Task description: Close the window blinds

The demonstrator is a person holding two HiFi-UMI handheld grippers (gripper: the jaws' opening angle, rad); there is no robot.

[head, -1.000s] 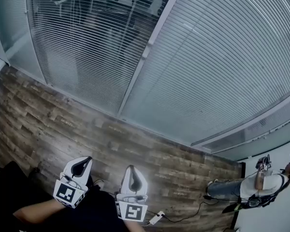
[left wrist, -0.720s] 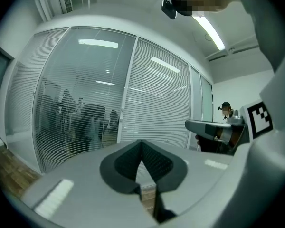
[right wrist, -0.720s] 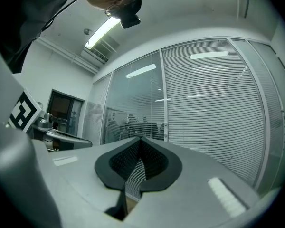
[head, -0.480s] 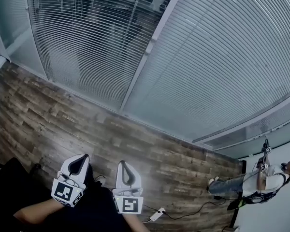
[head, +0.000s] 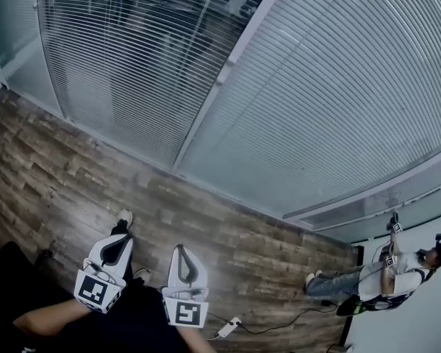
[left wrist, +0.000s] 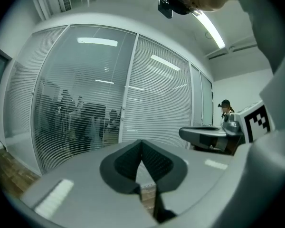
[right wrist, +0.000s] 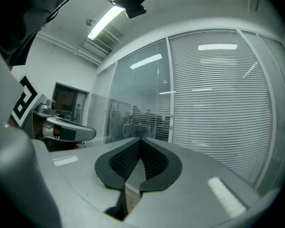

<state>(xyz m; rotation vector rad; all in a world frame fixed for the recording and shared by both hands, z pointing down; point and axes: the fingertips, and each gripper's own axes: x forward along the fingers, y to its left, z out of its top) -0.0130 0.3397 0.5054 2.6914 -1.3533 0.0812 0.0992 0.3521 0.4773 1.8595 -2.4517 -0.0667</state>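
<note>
jaws shut and empty, window blinds (head: 338, 101) well beyond them.

No legible text or labels anywhere

The left gripper (head: 123, 238) and the right gripper (head: 181, 252) share 1 build: a smooth, pale grey shell that tapers to 2 jaws. The jaws are lined with black ribbed pads (left wrist: 156, 163) that frame a teardrop-shaped recess. A small white ridged strip (left wrist: 54, 198) is set into each shell. At the near end of each gripper sits a white marker cube, the left one (head: 95, 291) and the right one (head: 185, 313), printed with bold black square patterns. The person wears dark clothing (head: 140, 322) and a pale shoe (head: 123, 217). A black head camera (left wrist: 170, 4) trails a thin dark cable (right wrist: 61, 6).
</note>
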